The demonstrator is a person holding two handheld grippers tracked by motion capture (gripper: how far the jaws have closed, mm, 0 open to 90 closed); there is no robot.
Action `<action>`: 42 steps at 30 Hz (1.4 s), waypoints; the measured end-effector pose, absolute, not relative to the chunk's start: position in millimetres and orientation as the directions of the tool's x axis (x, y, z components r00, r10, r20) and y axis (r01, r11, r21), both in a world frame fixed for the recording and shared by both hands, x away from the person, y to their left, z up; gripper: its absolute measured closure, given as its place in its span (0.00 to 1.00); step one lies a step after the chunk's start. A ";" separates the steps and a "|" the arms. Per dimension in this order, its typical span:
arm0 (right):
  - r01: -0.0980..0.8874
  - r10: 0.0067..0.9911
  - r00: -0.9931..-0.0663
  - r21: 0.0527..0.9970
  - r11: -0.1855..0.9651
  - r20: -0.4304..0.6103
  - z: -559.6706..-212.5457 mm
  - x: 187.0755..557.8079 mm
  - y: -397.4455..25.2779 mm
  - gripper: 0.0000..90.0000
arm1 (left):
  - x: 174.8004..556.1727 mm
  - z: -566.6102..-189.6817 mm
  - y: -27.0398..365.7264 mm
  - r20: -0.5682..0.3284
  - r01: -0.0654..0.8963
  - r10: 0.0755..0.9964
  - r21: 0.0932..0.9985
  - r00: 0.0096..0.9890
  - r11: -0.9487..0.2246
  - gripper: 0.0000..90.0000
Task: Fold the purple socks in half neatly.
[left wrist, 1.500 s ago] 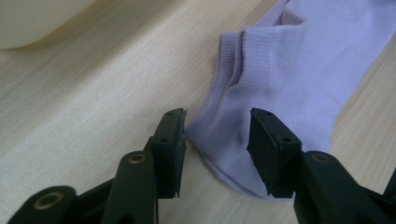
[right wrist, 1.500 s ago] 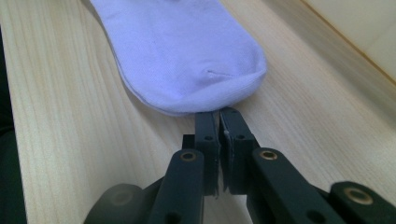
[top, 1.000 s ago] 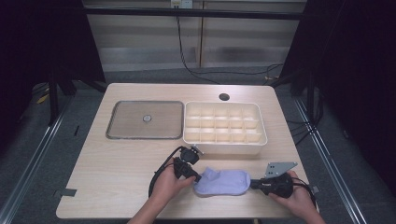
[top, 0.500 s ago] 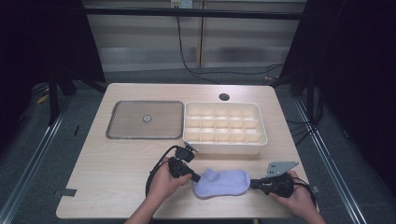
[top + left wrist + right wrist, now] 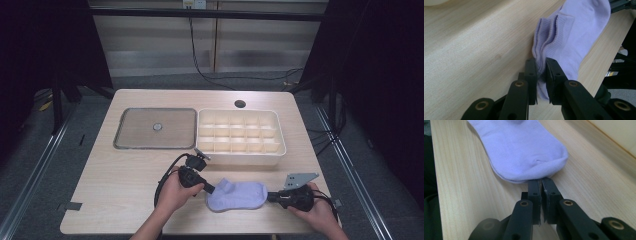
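A person sits at a pale wooden table [image 5: 125, 175], holding a black two-jaw gripper in each hand, with a lavender ankle sock [image 5: 237, 195] stretched flat between them near the table's front edge, at about 6 o'clock from the table's centre. The left gripper [image 5: 209, 189] pinches the sock's ribbed cuff end at 9 o'clock of the sock; in the left gripper view its jaws stand narrowly apart with the folded cuff layers of the sock [image 5: 564, 42] clamped between them. The right gripper [image 5: 272, 197] meets the toe end at 3 o'clock of the sock; in the right gripper view its jaws are nearly closed, with only a thin slit between them, at the rounded toe edge of the sock [image 5: 524, 152], seemingly nipping just the hem, though whether fabric is truly caught there is hard to tell. Holding both ends this way appears meant to keep the sock taut and flat, likely in readiness for folding or lifting it. At 12 o'clock from the sock sits a cream divided organiser tray [image 5: 241, 159] with many small empty compartments, and at 10 o'clock lies a flat grey lid [image 5: 155, 128] with a small round knob, both well apart from the sock.
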State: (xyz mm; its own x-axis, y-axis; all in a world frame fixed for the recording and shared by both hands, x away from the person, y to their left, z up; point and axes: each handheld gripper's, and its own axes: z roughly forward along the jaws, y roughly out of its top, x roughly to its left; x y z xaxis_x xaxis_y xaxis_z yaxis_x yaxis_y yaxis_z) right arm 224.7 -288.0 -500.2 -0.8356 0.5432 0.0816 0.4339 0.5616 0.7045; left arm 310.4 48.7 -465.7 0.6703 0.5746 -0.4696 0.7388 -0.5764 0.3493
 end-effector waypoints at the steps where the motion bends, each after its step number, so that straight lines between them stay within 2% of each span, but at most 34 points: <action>1: 0.434 0.543 -0.836 0.704 0.562 0.082 -500.2 224.7 -287.9 0.96 | 310.5 -465.4 48.7 -0.470 0.739 0.575 0.348 0.670 -0.577 0.89; 17: 0.426 0.535 -0.842 0.699 0.574 0.073 -499.3 224.0 -283.5 0.95 | 311.9 -455.3 47.3 -0.507 0.748 0.559 0.346 0.657 -0.566 0.89; 19: 0.419 0.530 -0.846 0.700 0.579 0.068 -499.3 224.2 -282.5 0.95 | 310.1 -454.3 44.4 -0.526 0.773 0.571 0.356 0.630 -0.525 0.89; 25: 0.418 0.527 -0.847 0.700 0.579 0.069 -499.3 224.3 -282.0 0.96 | 313.1 -451.9 45.1 -0.565 0.782 0.549 0.351 0.616 -0.515 0.89; 29: 0.421 0.531 -0.844 0.699 0.578 0.070 -499.1 224.1 -281.0 0.96 | 315.5 -450.8 46.1 -0.561 0.765 0.534 0.344 0.632 -0.545 0.89; 42: 0.408 0.524 -0.850 0.703 0.582 0.060 -499.3 227.0 -275.7 0.96 | 312.2 -440.8 44.1 -0.572 0.768 0.527 0.354 0.629 -0.533 0.89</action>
State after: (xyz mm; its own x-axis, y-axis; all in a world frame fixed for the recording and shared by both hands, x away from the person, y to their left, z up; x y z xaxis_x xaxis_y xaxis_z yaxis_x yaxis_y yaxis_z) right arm 227.0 -275.7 -499.3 -0.8498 0.5237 0.0601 0.4084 0.5821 0.7031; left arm 312.2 44.1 -440.8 0.6289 0.5266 -0.5720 0.7684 -0.5330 0.3542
